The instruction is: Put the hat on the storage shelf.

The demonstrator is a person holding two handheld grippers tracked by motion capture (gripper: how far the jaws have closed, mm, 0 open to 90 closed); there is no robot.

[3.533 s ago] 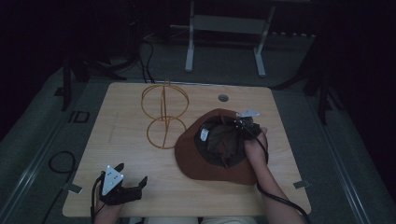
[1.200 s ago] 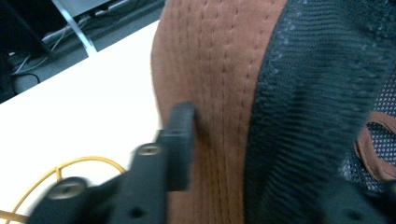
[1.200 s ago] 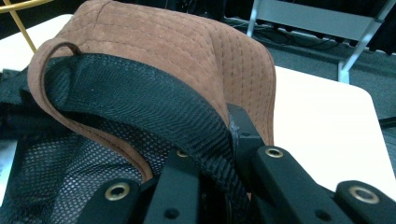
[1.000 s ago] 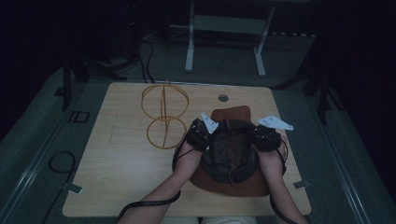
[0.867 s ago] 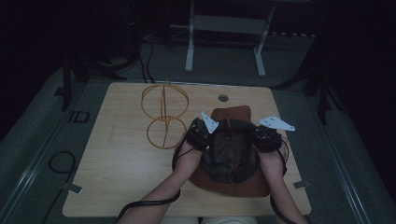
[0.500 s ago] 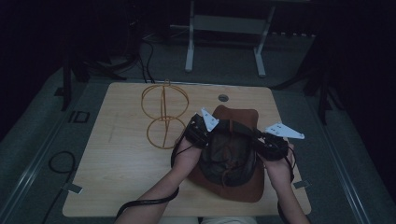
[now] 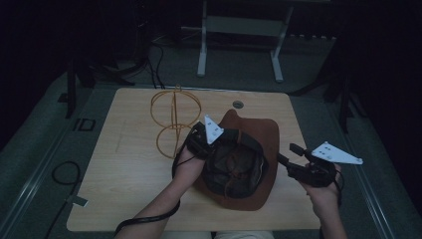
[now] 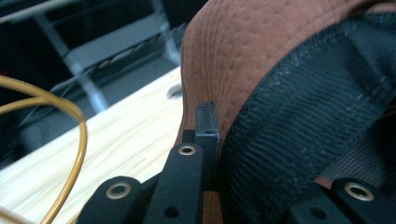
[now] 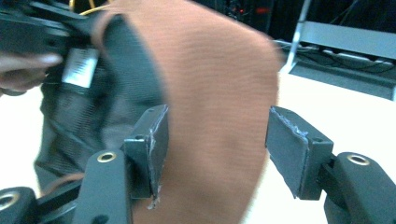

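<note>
While my left gripper [image 7: 205,142] pinches the hat [image 7: 259,144] rim alone, my right gripper [image 7: 293,158], jaws just parted and empty, risks letting the brim sag onto the wire stand [image 7: 174,119].

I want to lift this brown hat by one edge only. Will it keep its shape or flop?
Probably it flops somewhat: the brown hat looks like soft stitched fabric with a mesh lining, and its brim curves up where the left hand-held gripper pinches it. It seems light. The wide brim may sag on the unheld side.
</note>
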